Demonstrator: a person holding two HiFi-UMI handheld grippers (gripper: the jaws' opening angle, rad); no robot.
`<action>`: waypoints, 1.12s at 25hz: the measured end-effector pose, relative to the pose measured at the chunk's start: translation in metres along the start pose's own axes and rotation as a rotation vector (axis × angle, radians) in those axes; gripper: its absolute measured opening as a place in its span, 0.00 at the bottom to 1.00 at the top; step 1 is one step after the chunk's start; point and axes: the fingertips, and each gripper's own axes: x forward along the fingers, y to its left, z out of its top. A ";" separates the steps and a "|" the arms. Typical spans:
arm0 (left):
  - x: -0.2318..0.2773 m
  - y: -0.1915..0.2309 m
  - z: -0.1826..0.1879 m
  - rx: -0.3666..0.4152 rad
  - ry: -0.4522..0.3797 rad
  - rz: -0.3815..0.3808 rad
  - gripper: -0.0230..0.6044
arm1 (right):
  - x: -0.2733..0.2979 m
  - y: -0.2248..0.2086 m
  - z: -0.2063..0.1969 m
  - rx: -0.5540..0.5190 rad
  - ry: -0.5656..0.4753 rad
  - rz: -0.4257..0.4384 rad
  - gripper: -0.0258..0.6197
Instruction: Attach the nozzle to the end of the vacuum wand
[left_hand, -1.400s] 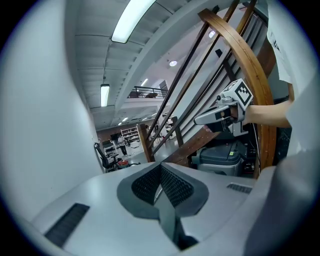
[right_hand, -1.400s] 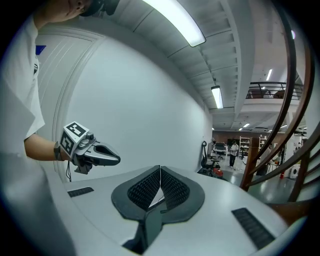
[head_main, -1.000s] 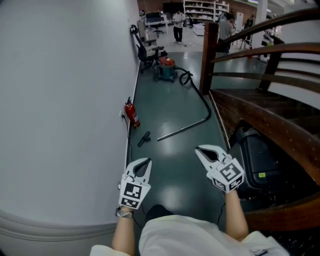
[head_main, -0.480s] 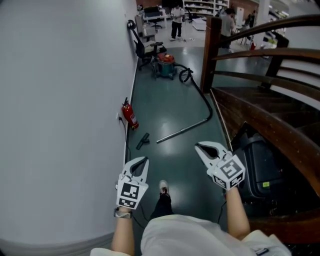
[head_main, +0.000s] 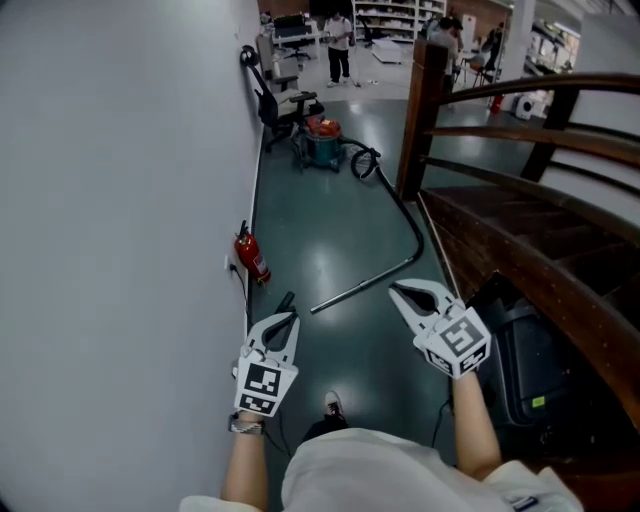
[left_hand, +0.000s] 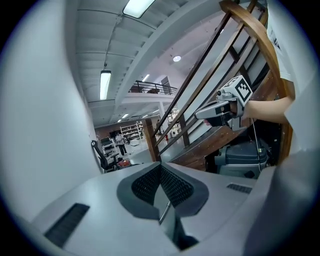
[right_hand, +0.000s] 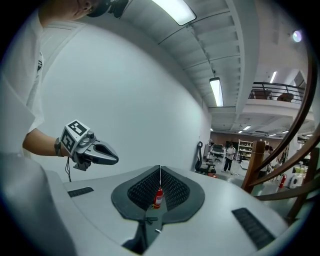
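The black nozzle (head_main: 285, 301) lies mid-frame on the glossy dark-green floor (head_main: 340, 220), small and hard to make out, just left of the metal vacuum wand (head_main: 362, 285). Your left gripper (head_main: 287, 323) and right gripper (head_main: 398, 292) are both clenched, empty. A white wall (head_main: 120, 200) fills the left, a wooden staircase (head_main: 520, 230) the right.

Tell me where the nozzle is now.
In the head view, the nozzle lies on the floor left of centre, between the extinguisher and the end of the wand.
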 end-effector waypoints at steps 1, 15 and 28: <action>0.007 0.009 0.002 0.000 -0.001 -0.004 0.03 | 0.008 -0.006 0.003 -0.004 -0.002 -0.004 0.08; 0.068 0.085 -0.013 -0.023 0.019 -0.032 0.03 | 0.098 -0.038 -0.014 -0.005 0.071 -0.002 0.08; 0.108 0.111 -0.024 -0.019 0.035 -0.083 0.03 | 0.138 -0.057 -0.019 0.006 0.089 0.001 0.08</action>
